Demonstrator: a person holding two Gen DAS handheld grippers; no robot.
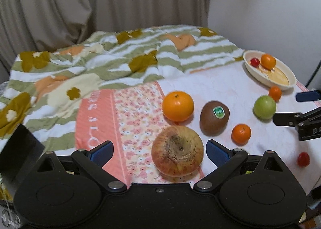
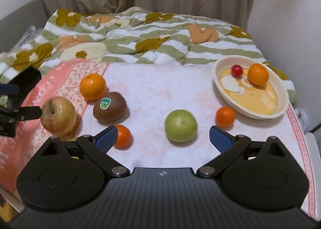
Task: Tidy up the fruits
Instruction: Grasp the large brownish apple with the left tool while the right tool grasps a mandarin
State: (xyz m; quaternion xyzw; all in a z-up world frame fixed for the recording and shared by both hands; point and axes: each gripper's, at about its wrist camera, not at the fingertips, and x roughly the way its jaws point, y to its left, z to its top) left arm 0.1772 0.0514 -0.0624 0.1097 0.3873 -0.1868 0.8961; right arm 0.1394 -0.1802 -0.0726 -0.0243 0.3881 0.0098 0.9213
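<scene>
On the bed, a towel [image 2: 160,92] lies in front of a rumpled blanket [image 2: 140,34]. A bowl [image 2: 280,112] sits at the towel's far right and holds a cherry tomato [image 2: 236,70] to the left of a mandarin [image 2: 258,74]. Just in front of the bowl lies a second mandarin [image 2: 225,117], with a round fruit [image 2: 180,125] to its left. Further left lie a third mandarin [image 2: 123,136], a kiwi [image 2: 110,109] behind it, an orange [image 2: 92,86] behind the kiwi, and an apple [image 2: 58,116] leftmost. Another tomato [image 1: 303,159] lies near the towel's front edge.
</scene>
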